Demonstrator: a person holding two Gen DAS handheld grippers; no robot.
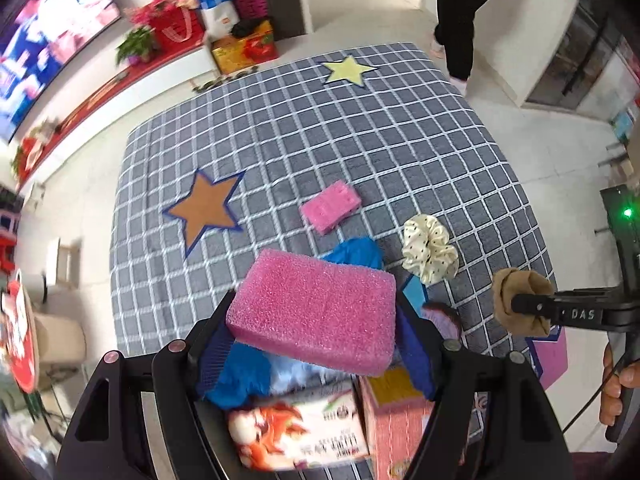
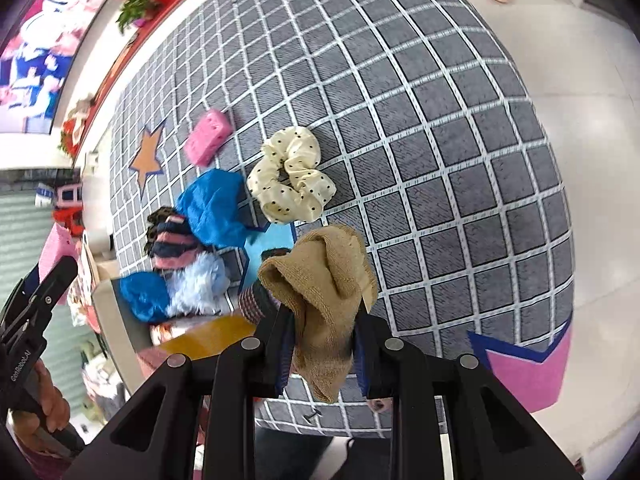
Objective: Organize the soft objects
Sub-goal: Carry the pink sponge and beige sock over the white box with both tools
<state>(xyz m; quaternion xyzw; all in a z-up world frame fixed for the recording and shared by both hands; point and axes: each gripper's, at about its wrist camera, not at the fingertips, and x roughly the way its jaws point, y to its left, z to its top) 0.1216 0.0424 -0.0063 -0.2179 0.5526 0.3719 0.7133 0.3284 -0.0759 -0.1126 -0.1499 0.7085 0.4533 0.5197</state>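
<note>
The left tool (image 1: 312,320) is squeezing a big pink sponge (image 1: 316,308), and the right tool (image 2: 324,344) is squeezing a tan sock (image 2: 324,280) above the checked rug (image 2: 440,160).

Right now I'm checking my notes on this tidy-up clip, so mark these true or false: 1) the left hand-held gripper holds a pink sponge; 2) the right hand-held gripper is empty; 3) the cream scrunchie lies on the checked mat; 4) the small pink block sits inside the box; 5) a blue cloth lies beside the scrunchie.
1) True: the left hand-held gripper is shut on the pink sponge.
2) False: the right hand-held gripper clamps a tan sock.
3) True: the cream scrunchie rests on the checked mat.
4) False: the small pink block lies on the mat, apart from the box.
5) True: the blue cloth lies next to it.
</note>
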